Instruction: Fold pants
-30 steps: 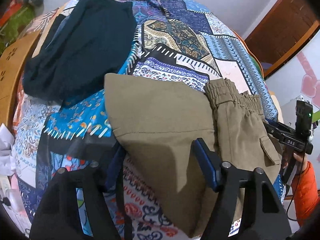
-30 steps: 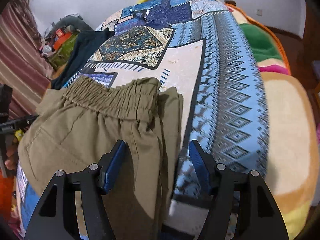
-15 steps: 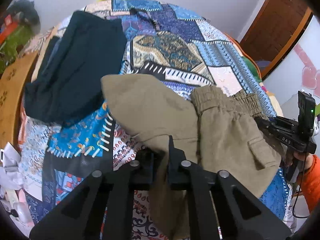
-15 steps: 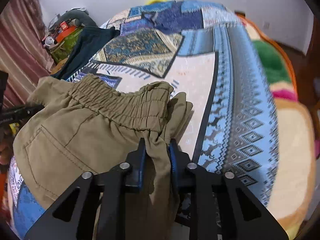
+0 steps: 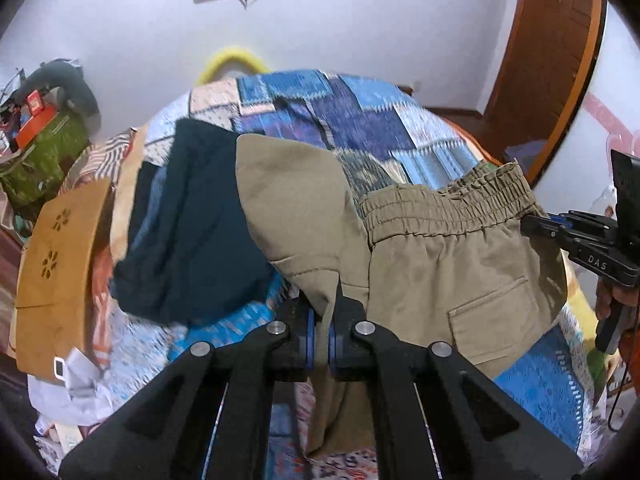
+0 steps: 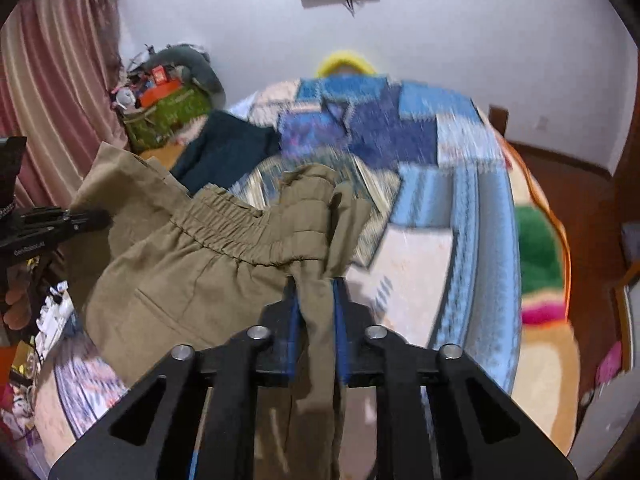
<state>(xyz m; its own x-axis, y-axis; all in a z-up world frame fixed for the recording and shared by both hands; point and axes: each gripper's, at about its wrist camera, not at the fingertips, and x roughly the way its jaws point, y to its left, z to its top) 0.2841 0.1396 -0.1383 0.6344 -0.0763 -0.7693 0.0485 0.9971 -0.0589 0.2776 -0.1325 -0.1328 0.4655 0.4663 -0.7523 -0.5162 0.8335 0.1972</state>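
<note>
Between the two claws the khaki pants (image 5: 420, 248) hang stretched side to side above the bed (image 6: 472, 208), the left claw (image 5: 321, 340) clamped on the leg-side fold, the right claw (image 6: 316, 328) pinching bunched cloth just below the waistband (image 6: 240, 228), both equally near.

Patchwork bedspread (image 5: 360, 120), dark teal garment (image 5: 200, 220), pink curtain (image 6: 52, 80)
</note>
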